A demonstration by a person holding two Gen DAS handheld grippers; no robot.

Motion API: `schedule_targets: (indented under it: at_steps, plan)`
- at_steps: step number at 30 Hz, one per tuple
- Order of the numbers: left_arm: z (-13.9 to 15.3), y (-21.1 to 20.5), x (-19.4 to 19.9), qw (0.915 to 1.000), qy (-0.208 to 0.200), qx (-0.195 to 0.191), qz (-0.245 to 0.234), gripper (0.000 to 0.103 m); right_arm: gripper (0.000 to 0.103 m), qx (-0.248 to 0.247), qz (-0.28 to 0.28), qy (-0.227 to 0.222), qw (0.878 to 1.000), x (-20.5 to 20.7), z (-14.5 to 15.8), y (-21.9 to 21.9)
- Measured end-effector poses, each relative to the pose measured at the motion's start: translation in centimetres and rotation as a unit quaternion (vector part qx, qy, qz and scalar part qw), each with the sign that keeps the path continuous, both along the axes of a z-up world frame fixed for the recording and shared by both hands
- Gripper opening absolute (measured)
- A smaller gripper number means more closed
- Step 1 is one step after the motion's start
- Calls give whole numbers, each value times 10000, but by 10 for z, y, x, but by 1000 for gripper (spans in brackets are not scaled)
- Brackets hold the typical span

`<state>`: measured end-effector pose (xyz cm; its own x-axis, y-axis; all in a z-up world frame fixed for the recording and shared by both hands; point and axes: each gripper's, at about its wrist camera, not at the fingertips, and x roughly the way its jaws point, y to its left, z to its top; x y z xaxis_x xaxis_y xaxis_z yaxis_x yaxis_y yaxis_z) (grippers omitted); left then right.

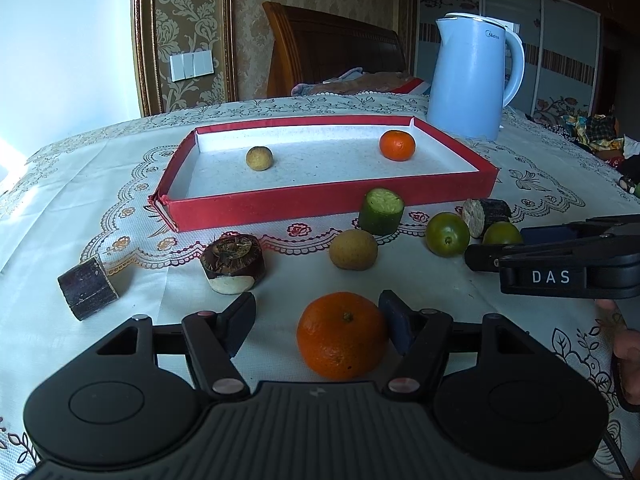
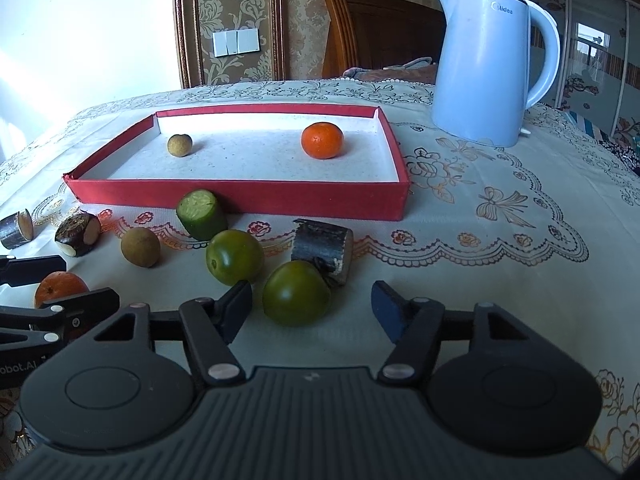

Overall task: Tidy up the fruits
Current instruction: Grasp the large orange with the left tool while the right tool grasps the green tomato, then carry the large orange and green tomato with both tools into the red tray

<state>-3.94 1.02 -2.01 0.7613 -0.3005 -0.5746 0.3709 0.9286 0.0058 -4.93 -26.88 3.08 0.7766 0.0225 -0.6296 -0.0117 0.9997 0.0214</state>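
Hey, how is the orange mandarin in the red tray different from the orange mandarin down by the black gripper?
The orange mandarin in the red tray already lies on the white floor of the red cardboard tray, while the orange mandarin by the left gripper sits on the lace tablecloth. The tray one stands free; the near one lies between the left gripper fingers, against one of them. Both are round, orange and unpeeled.
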Motion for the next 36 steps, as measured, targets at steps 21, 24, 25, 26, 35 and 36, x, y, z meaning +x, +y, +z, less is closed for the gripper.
schedule_targets:
  at_steps: [21, 24, 25, 26, 35, 36]
  plan:
    - [0, -11, -11, 9991, -255, 340, 8, 41, 34, -52, -6, -218, 9997, -8, 4, 1]
    - [2, -9, -10, 9995, -185, 249, 79, 41, 34, -67, -2, -279, 9996, -10, 6, 1]
    - [2, -8, -9, 9996, -158, 228, 86, 41, 34, -60, 1, -296, 9995, -10, 6, 1]
    - [3, -7, -8, 9997, -128, 209, 86, 41, 34, -50, 7, -309, 9995, -11, 7, 1]
    - [23, -6, 2, 9999, -13, 83, 147, 41, 34, -76, 69, -523, 9986, -13, 20, 2]
    - [28, -8, 3, 9999, -57, 91, 130, 41, 34, -90, 76, -559, 9984, -12, 23, 3]
